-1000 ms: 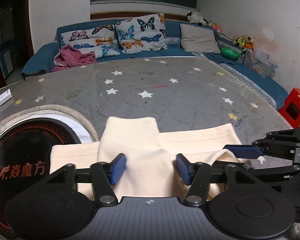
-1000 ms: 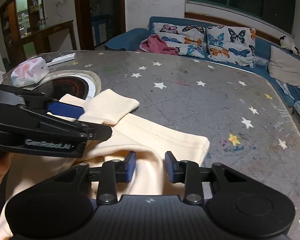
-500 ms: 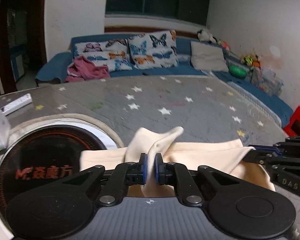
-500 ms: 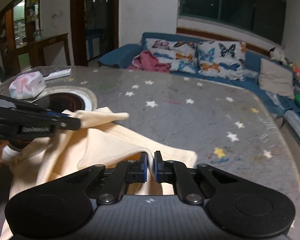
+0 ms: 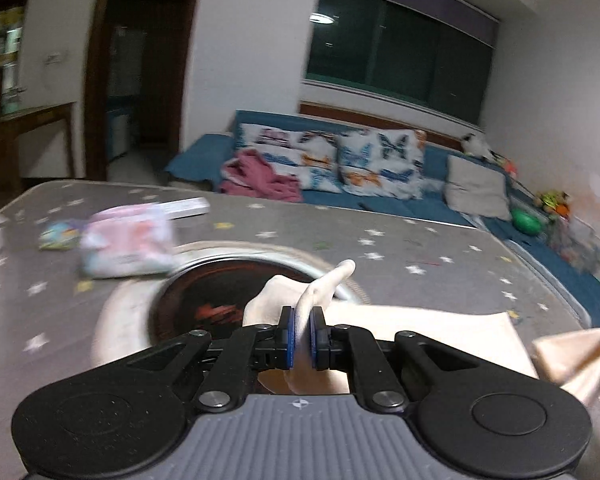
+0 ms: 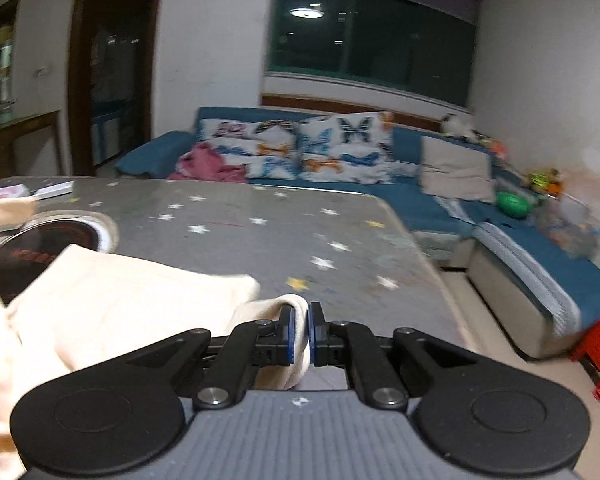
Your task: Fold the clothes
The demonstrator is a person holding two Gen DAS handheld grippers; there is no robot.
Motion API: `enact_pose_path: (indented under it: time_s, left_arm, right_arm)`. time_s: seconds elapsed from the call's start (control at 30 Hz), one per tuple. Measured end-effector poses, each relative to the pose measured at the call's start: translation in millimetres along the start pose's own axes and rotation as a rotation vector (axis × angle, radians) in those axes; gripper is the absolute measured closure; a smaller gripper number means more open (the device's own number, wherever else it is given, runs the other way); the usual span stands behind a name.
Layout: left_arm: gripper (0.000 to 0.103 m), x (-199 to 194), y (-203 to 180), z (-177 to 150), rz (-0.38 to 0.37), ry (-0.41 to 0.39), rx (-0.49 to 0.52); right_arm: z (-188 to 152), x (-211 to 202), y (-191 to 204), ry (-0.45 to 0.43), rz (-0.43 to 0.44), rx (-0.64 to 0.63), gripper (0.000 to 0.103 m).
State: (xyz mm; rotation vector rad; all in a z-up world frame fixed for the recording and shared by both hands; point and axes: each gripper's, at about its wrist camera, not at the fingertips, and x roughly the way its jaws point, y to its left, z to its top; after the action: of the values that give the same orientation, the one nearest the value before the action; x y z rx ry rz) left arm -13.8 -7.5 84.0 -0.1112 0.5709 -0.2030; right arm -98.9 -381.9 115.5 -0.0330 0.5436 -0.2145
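Both pinched. My left hand-held gripper has its blue pads pressed together on a raised fold of the cream-coloured soft cotton garment, the fabric sticking up and forward past the tips. My right hand-held gripper clamps another bunched edge of the same garment.

Two separate grips so the cloth hangs between them and can be carried over as one panel, I judge. The rest of it drapes on the grey star-print tabletop, just ahead and to the left of the right tool, part over the round dark inset cooktop.

Pink-and-white tissue pack sits well ahead-left of the left tool, clear of the cloth. Views blurred; fold stage unclear.
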Motion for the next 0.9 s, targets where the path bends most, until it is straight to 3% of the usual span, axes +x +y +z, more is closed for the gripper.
enact_pose_path:
  time_s: [0.13,0.33,0.4,0.53,0.67,0.73,0.8,0.9]
  left_arm:
    - [0.095,-33.5,34.3,-7.7,0.052,-0.024,-0.055]
    - [0.095,-34.4,67.4,-46.3,0.121,0.085,-0.110]
    - [0.094,-34.7,72.5,-54.1,0.131,0.101,-0.116]
    - [0.091,-36.4,82.1,-64.5,0.153,0.120,-0.126]
    - [0.089,-41.1,90.4,-61.5,0.183,0.110,-0.134]
    - [0.082,-43.6,90.7,-60.1,0.178,0.103,-0.124]
    - [0.068,-46.4,88.1,-59.8,0.179,0.094,-0.115]
    - [0.064,-51.0,81.4,-57.8,0.158,0.078,-0.094]
  right_arm:
    - [-24.6,-24.3,-23.5,0.013,-0.066,0.068,0.097]
    - [-68.4,-25.2,-54.5,0.116,-0.122,0.181,0.094]
    - [-80.3,-24.7,-61.5,0.144,-0.141,0.202,0.082]
    - [-95.4,-28.0,-68.1,0.172,-0.157,0.222,0.070]
    - [-96.0,-31.5,-65.1,0.165,-0.174,0.173,0.056]
    - [-92.7,-29.2,-56.3,0.170,-0.169,0.114,0.054]
    - [-89.5,-24.5,-46.1,0.163,-0.172,0.050,0.047]
    - [-84.6,-17.5,-30.8,0.153,-0.177,-0.045,0.046]
